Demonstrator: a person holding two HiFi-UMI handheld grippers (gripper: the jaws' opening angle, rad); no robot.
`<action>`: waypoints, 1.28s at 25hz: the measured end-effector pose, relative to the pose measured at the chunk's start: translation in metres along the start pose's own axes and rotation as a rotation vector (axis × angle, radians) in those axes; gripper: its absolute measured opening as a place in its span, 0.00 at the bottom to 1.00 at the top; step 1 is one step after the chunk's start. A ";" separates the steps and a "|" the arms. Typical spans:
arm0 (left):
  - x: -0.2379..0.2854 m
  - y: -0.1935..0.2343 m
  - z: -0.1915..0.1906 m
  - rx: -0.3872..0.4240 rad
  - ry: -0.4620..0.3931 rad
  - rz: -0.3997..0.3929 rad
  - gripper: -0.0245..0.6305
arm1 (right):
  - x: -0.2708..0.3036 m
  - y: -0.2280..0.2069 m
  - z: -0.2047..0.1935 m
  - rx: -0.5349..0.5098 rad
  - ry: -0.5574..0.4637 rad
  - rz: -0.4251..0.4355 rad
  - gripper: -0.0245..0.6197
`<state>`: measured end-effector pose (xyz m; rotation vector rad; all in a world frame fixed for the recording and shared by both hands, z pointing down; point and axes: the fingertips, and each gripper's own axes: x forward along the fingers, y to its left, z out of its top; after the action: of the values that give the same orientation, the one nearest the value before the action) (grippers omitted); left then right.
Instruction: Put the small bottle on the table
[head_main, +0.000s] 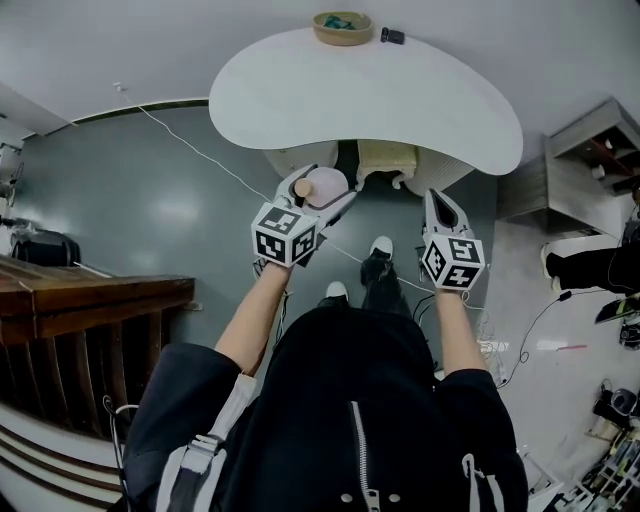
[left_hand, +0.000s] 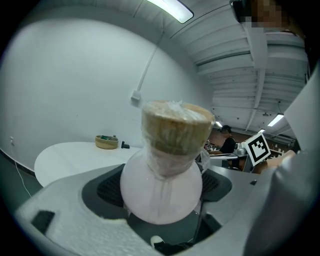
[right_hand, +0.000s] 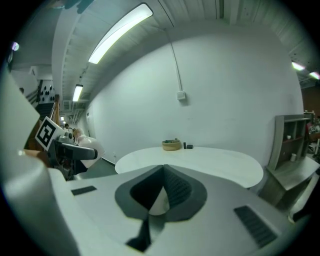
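Note:
My left gripper (head_main: 320, 192) is shut on the small bottle (left_hand: 161, 189), a round pale pink flask with a wrapped cork stopper (left_hand: 175, 127). It holds the bottle (head_main: 328, 182) in the air just short of the near edge of the white table (head_main: 365, 95). In the left gripper view the round belly sits between the dark pads with the stopper pointing up. My right gripper (head_main: 441, 203) hangs to the right at about the same height, shut with nothing in it. In the right gripper view its jaws (right_hand: 162, 182) meet at a point, facing the table (right_hand: 200, 161).
A woven bowl (head_main: 342, 27) and a small black object (head_main: 392, 36) stand at the table's far edge. A grey shelf unit (head_main: 590, 150) stands to the right, and a dark wooden counter (head_main: 90, 295) is at the left. Cables run across the floor (head_main: 180, 140).

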<state>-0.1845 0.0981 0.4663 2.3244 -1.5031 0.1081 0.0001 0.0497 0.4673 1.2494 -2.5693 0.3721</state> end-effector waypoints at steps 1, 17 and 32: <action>0.004 0.001 0.000 0.000 0.002 -0.004 0.66 | 0.003 -0.003 0.001 0.001 -0.001 -0.002 0.04; 0.152 0.047 0.051 0.033 0.022 -0.001 0.66 | 0.115 -0.117 0.040 0.060 -0.016 -0.008 0.04; 0.350 0.087 0.132 0.056 0.043 0.014 0.66 | 0.263 -0.262 0.119 0.043 -0.005 0.036 0.04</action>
<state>-0.1300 -0.2822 0.4582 2.3398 -1.5143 0.2059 0.0369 -0.3376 0.4758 1.2216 -2.6040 0.4347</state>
